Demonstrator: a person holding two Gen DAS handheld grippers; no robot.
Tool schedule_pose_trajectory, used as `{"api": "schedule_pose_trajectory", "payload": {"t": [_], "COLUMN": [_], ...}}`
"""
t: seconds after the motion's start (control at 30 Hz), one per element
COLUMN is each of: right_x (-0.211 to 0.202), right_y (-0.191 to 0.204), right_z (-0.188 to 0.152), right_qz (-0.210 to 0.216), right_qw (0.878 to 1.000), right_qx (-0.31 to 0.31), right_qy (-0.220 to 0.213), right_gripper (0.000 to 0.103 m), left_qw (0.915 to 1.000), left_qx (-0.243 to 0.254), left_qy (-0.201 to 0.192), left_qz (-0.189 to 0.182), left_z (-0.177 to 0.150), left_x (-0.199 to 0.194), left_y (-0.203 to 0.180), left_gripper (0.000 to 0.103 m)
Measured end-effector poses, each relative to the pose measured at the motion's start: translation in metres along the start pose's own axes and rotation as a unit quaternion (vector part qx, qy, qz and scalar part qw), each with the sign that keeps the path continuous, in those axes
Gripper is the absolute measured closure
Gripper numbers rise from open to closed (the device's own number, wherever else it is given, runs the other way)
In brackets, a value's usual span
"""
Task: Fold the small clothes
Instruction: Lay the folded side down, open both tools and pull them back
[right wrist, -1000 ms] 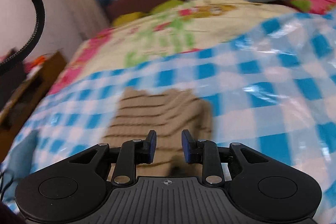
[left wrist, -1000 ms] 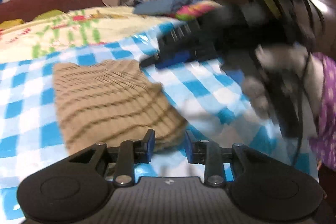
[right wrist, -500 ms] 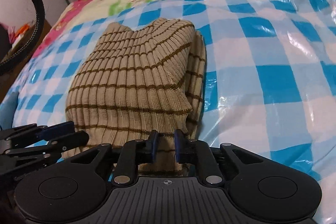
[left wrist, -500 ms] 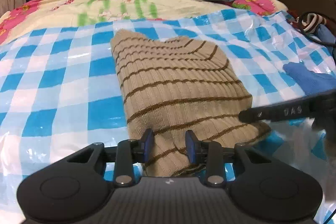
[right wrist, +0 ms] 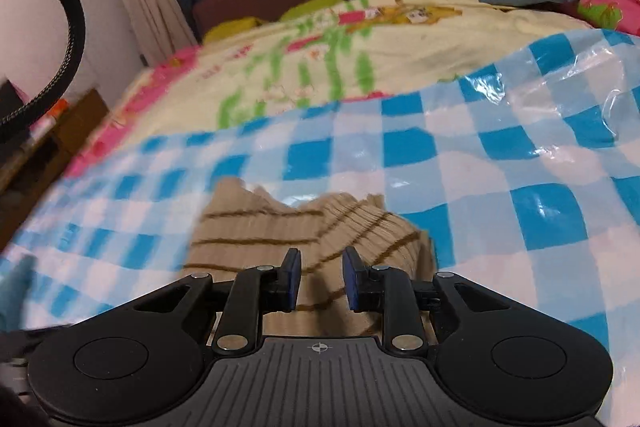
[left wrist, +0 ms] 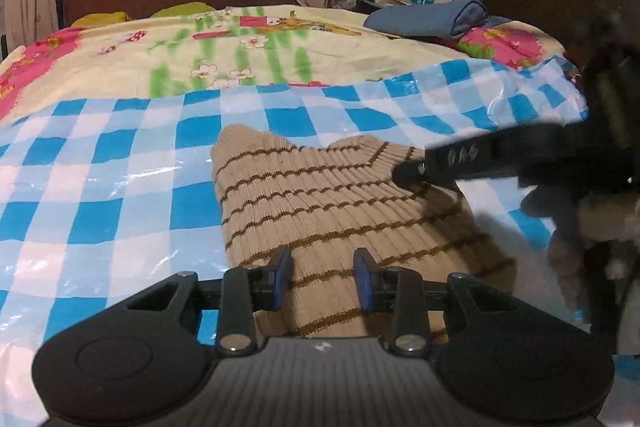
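A tan striped knit [left wrist: 320,211], already doubled over, lies on the blue-checked plastic sheet [left wrist: 120,187] that covers the bed [left wrist: 240,59]. The left gripper [left wrist: 323,277] hovers over the knit's near end, jaws parted, ribbed cloth visible in the gap but the pads not pressing it. The right gripper [right wrist: 319,281] sits over the knit's right side; its jaws have just been opening, and cloth again shows between them without being pinched. In the left wrist view one finger of the right gripper reaches across to the knit's far right corner. Risks, as judged from this pose: a closing jaw may catch only the top layer, so that lifting peels the fold apart; a pad may snag the slick sheet together with the cloth and drag both, wrinkling the sheet and shifting the knit; the stretchy rib may slip from a shallow pinch; and with both grippers near, they may collide over the garment.
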State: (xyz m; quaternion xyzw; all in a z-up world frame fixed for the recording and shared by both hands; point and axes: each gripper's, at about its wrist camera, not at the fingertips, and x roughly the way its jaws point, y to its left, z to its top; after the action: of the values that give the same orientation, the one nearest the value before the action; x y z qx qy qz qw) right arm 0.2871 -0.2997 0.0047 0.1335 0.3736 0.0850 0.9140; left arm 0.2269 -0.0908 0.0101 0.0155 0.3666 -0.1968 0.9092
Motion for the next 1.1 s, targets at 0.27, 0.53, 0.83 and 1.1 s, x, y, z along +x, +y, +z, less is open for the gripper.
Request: {"api": "schedule_pose_trajectory", "payload": {"t": [0.27,0.53,0.83,1.1], "right_x": [0.022,-0.057,-0.059,-0.078], "right_y": [-0.02,0.004,-0.004,-0.011], "right_z": [-0.018,-0.035,-0.101,-0.097], "right_qz": [-0.039,0.001,-0.076,-0.072], "right_qw": [0.999,1.0,0.994,0.996], "right_qx": [0.002,-0.01,-0.059,-0.04], "right_qy": [0.016,-0.008,0.053,0.045], "right_gripper": [0.09,0.079,0.078,0.074], "left_qw": [1.0,1.0,0.9966,0.9971], "left_qx": [0.001,-0.007,0.005,0.002], "left_qy": [0.009,-0.003,0.078,0.072], "left_qz": [-0.001,-0.001,0.025,0.025], "left_z": [-0.003,-0.026,-0.06,-0.068], "left_x": [0.003,-0.05,-0.027,-0.054], "left_y": [0.003,0.006,0.001,0.003], "left_gripper": [0.062,0.062,0.059,0.059]}}
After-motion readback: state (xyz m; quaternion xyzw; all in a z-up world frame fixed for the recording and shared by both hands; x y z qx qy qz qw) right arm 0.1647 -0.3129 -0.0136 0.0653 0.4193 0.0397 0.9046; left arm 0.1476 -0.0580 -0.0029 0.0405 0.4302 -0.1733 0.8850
